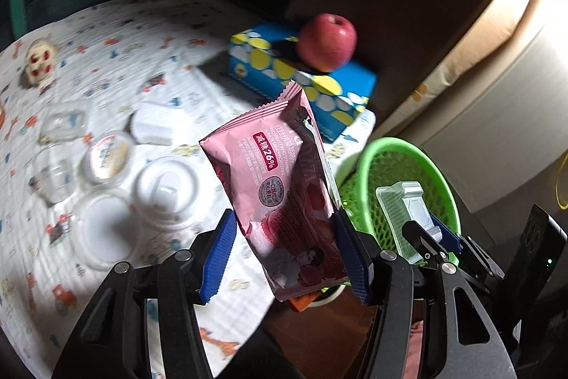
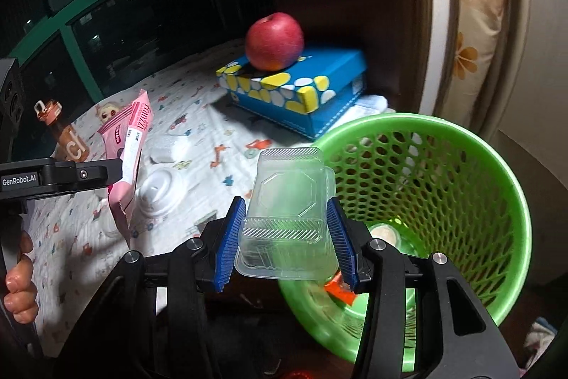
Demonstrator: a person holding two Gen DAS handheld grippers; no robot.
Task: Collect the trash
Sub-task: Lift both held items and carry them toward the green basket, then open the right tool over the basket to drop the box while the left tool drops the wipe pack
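My left gripper is shut on a pink snack wrapper and holds it upright above the table edge, left of the green mesh basket. My right gripper is shut on a clear plastic clamshell box, held at the left rim of the green basket. The wrapper and the left gripper's arm also show in the right wrist view. The clamshell shows in the left wrist view over the basket. An orange scrap and a small cup lie in the basket.
A patterned cloth covers the table. On it lie white lids, clear cups, a white foam piece and a small doll. A red apple sits on a blue dotted box. A bottle stands far left.
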